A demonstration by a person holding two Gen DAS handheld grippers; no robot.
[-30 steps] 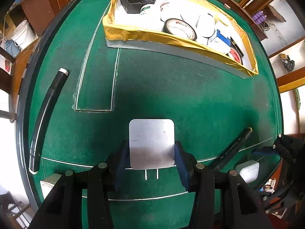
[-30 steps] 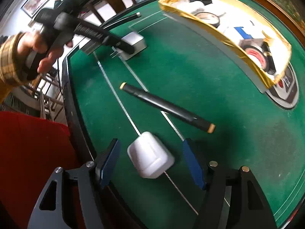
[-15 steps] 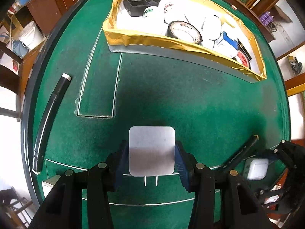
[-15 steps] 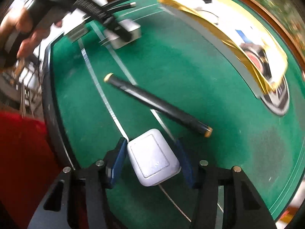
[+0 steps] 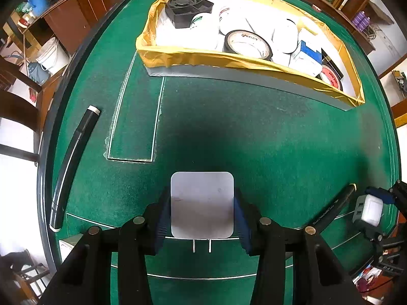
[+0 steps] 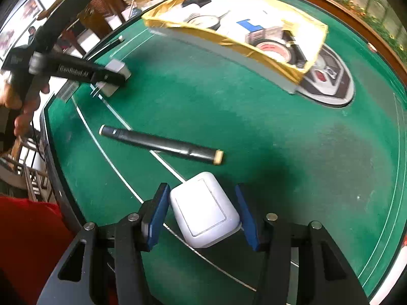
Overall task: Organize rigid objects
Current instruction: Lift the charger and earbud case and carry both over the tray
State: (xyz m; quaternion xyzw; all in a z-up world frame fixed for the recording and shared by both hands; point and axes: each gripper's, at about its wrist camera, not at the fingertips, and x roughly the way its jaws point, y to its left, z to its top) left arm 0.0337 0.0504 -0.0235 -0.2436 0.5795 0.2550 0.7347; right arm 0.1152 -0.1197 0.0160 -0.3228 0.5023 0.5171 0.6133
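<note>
My left gripper (image 5: 201, 198) points down at the green table and is shut on a flat silver-white charger (image 5: 202, 203), whose two prongs point back toward me. In the right wrist view this charger (image 6: 115, 66) hangs just above the felt at the far left. My right gripper (image 6: 202, 190) is shut on a white rounded adapter (image 6: 204, 209), and its blue pads touch both sides. The left wrist view shows the same adapter (image 5: 368, 208) at the far right. A black marker (image 6: 160, 145) lies just beyond it. A gold-lined box (image 5: 229, 61) stands at the back.
The box holds a black fan (image 5: 187, 10), tape rolls (image 5: 248, 44) and a blue-white carton (image 5: 306, 53). A long black pen (image 5: 73, 160) lies by the table's left edge. A round emblem (image 6: 328, 81) is printed past the box. A hand (image 6: 15, 101) holds the left tool.
The right jaws have closed onto the white adapter and the gripper has rolled, so the adapter now sits square between the pads. The left gripper has shifted slightly with the charger.
</note>
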